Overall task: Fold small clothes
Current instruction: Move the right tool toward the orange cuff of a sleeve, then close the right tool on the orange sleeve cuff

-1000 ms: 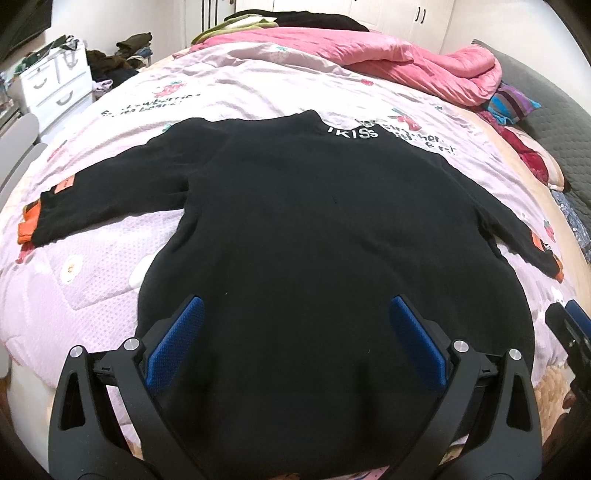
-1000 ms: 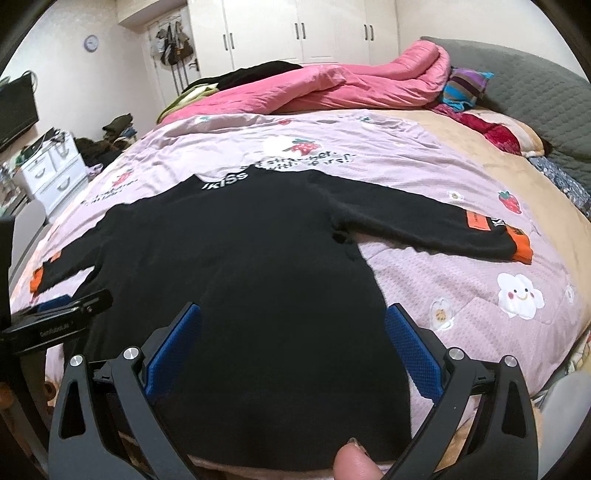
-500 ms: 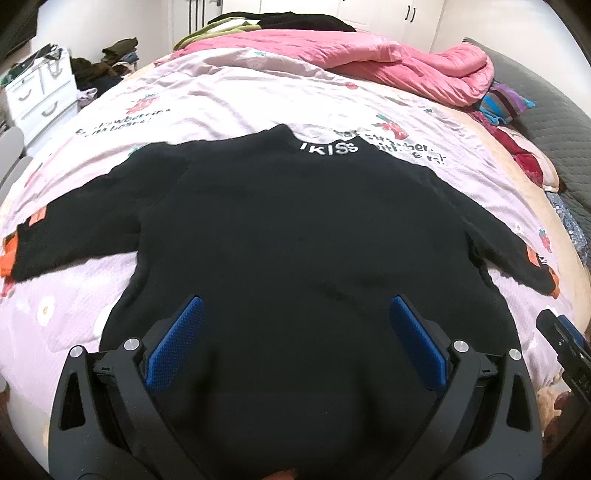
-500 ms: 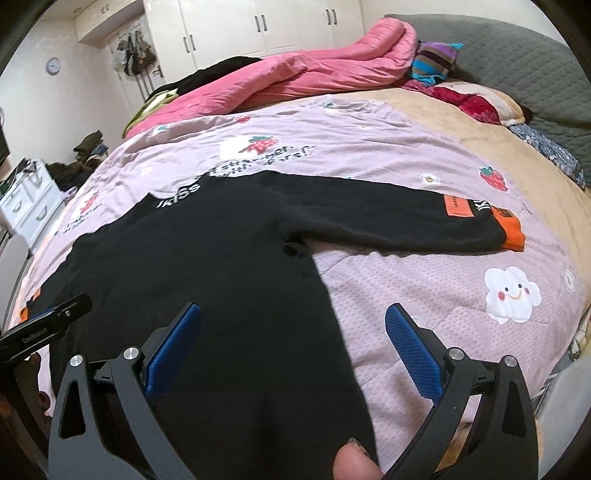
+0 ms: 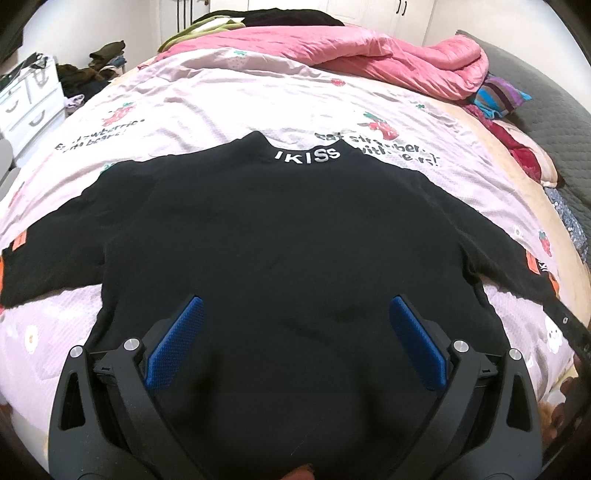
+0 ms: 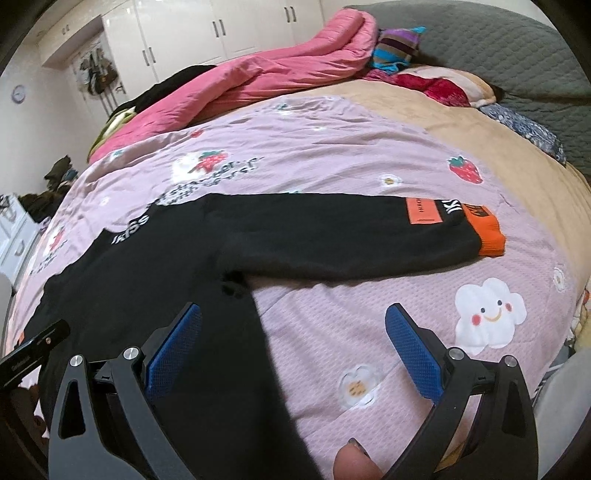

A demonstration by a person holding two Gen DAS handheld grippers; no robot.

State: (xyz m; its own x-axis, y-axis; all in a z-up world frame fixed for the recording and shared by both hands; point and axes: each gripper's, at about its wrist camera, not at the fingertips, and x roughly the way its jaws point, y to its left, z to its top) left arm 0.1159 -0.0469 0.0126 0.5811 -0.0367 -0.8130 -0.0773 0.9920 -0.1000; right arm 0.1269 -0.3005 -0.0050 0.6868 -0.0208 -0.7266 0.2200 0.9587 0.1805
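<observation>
A black sweater lies spread flat on the bed, on a pink bedspread printed with strawberries, clouds and flowers. Its collar, with white lettering, points toward the far side of the bed, and both sleeves stretch out to the sides. The sleeve on the right runs straight across the bedspread and ends in an orange cuff, with an orange patch just before it. The other sleeve reaches toward the left edge of the bed, and a bit of orange shows near its end.

The left gripper hangs over the lower middle of the sweater, its blue-padded fingers spread wide with nothing between them but the dark cloth below. The right gripper hovers over the right side of the sweater's body, also spread wide: one finger sits above the black cloth, the other above bare bedspread near a smiling cloud print. A fingertip shows at the bottom edge of the right wrist view.

A rumpled pink quilt is heaped at the far side of the bed, a striped cloth beside it, and white wardrobe doors stand behind. A white drawer chest stands off to the left.
</observation>
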